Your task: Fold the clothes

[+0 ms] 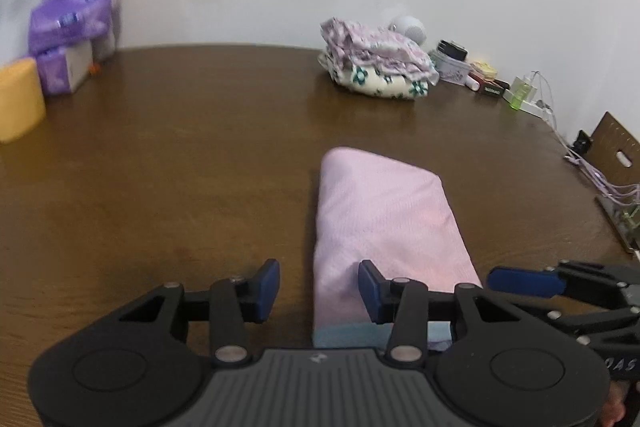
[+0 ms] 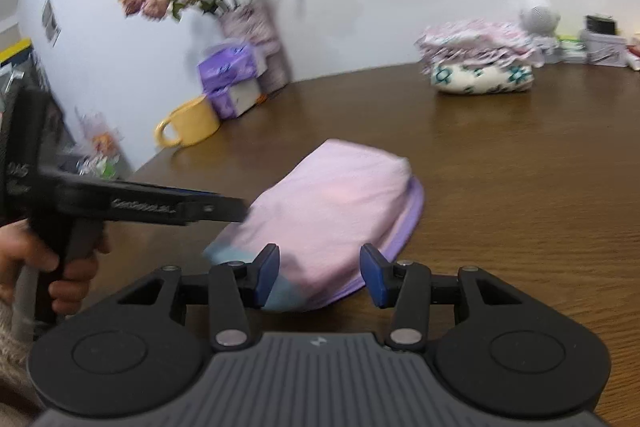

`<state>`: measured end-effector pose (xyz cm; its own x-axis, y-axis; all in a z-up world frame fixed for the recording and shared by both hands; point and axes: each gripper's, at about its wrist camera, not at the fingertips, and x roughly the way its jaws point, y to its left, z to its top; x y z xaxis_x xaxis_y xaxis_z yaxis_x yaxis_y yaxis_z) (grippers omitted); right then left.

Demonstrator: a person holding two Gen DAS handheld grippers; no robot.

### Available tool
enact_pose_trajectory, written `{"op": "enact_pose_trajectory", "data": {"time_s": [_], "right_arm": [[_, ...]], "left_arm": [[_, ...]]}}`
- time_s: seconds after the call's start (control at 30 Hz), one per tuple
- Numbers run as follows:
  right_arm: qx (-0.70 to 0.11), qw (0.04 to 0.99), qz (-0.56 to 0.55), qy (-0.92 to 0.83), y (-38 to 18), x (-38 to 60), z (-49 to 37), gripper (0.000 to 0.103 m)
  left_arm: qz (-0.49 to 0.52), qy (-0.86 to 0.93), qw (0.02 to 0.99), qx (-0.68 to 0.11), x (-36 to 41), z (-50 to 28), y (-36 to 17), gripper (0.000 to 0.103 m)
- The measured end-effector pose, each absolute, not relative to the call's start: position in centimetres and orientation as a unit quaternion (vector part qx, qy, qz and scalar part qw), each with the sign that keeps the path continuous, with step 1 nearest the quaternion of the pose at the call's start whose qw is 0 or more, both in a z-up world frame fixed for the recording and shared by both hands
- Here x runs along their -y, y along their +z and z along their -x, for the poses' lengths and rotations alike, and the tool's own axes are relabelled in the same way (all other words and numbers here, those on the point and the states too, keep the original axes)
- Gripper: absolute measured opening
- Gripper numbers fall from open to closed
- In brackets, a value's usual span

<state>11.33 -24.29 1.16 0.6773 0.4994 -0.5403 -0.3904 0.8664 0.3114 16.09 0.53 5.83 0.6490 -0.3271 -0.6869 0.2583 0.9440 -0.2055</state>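
A folded pink garment (image 1: 384, 223) lies on the table (image 1: 180, 163), near both grippers. Both sets of jaws are parted, nothing gripped. If snagged, its folds could be undone.

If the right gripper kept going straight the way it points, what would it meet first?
Most likely the folded pink cloth lying on the brown wooden table: its near end sits right ahead of the open right gripper, though exact depth is unclear.

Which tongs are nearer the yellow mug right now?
Left. The left tongs sit at the folded pink cloth's near end on the side toward the yellow mug; the right tongs are on the cloth's far side from it.
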Motion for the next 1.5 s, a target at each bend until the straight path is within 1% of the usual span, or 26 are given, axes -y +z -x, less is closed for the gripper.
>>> {"op": "enact_pose_trajectory", "data": {"time_s": [0.07,0.1,0.13,0.17,0.2,0.27,0.43,0.5,0.53,0.6,0.67,0.73,0.8,0.87,0.93,1.0,1.03,1.1,1.13,1.17,1.2,1.27,1.3,1.33,1.47,1.5], "right_arm": [[-0.33,0.909,-0.084,0.242,0.9,23.9,-11.4,0.046],[-0.335,0.907,-0.085,0.242,0.7,23.9,-11.5,0.041],[-0.341,0.904,-0.087,0.242,0.5,23.9,-11.6,0.029],[-0.344,0.903,-0.086,0.241,0.4,23.9,-11.8,0.022],[-0.348,0.903,-0.084,0.239,0.3,23.9,-12.1,0.014],[-0.348,0.905,-0.076,0.231,0.3,23.9,-12.5,0.012],[-0.361,0.905,-0.056,0.219,-0.3,23.6,-13.0,0.012],[-0.359,0.906,-0.059,0.216,-0.1,23.7,-12.8,0.012],[-0.35,0.909,-0.069,0.214,0.3,24.1,-12.6,0.013],[-0.328,0.919,-0.075,0.205,1.4,24.8,-12.4,0.014],[-0.313,0.927,-0.07,0.195,2.2,25.1,-12.7,0.019],[-0.311,0.929,-0.061,0.191,2.3,25.1,-13.6,0.033],[-0.31,0.931,-0.044,0.189,2.5,25.0,-14.8,0.041],[-0.307,0.931,-0.033,0.195,2.8,25.0,-16.2,0.043],[-0.307,0.928,-0.026,0.211,3.3,25.1,-17.8,0.053],[-0.315,0.922,-0.018,0.225,3.4,25.2,-19.7,0.055],[-0.321,0.919,-0.015,0.23,3.3,25.2,-20.7,0.055],[-0.334,0.911,-0.013,0.243,3.1,25.2,-22.5,0.055],[-0.342,0.906,-0.015,0.25,3.0,25.2,-23.2,0.055],[-0.347,0.903,-0.014,0.254,3.0,25.2,-23.7,0.055],[-0.352,0.901,-0.009,0.254,3.0,25.1,-24.0,0.055],[-0.356,0.899,0.003,0.256,3.3,25.2,-24.3,0.063],[-0.357,0.897,0.005,0.261,3.5,25.2,-24.3,0.071],[-0.36,0.894,0.007,0.268,3.6,25.2,-24.4,0.072],[-0.373,0.879,0.03,0.294,3.8,24.8,-24.8,0.071],[-0.376,0.876,0.035,0.3,3.8,24.7,-25.0,0.069]], "left_arm": [[0.05,-0.171,0.903,-0.391,-0.6,-16.2,5.5,0.041],[0.054,-0.176,0.901,-0.393,-0.7,-16.3,5.3,0.039],[0.058,-0.18,0.899,-0.396,-0.8,-16.3,5.1,0.039],[0.063,-0.184,0.896,-0.398,-0.9,-16.4,4.9,0.038],[0.066,-0.19,0.894,-0.399,-1.0,-16.5,4.8,0.033],[0.069,-0.198,0.892,-0.399,-1.0,-16.4,4.7,0.031],[0.069,-0.206,0.89,-0.402,-1.0,-16.1,4.5,0.031],[0.067,-0.207,0.891,-0.398,-0.9,-15.9,4.7,0.033],[0.063,-0.208,0.893,-0.393,-0.9,-15.7,4.9,0.034],[0.058,-0.21,0.897,-0.385,-0.8,-15.3,5.3,0.039],[0.057,-0.212,0.896,-0.385,-0.7,-14.9,5.4,0.04],[0.058,-0.211,0.897,-0.384,-0.8,-14.4,5.4,0.04],[0.06,-0.205,0.902,-0.375,-0.9,-13.5,5.7,0.04],[0.064,-0.199,0.91,-0.358,-1.1,-12.4,6.1,0.04],[0.076,-0.202,0.913,-0.347,-1.1,-11.2,6.5,0.04],[0.099,-0.215,0.906,-0.352,-1.1,-10.3,6.5,0.042],[0.112,-0.223,0.899,-0.361,-0.9,-10.1,6.3,0.044],[0.128,-0.236,0.886,-0.378,-0.4,-9.9,6.0,0.059],[0.128,-0.236,0.884,-0.382,-0.1,-9.8,5.9,0.064],[0.127,-0.23,0.886,-0.383,0.3,-9.6,5.9,0.074],[0.125,-0.22,0.889,-0.381,0.6,-9.5,5.9,0.081],[0.125,-0.203,0.896,-0.375,1.2,-9.4,6.2,0.085],[0.131,-0.197,0.899,-0.37,1.4,-9.4,6.3,0.085],[0.138,-0.191,0.901,-0.365,1.6,-9.4,6.4,0.085],[0.178,-0.165,0.893,-0.38,2.2,-10.4,5.9,0.082],[0.186,-0.16,0.888,-0.389,2.4,-10.7,5.6,0.077]]}}
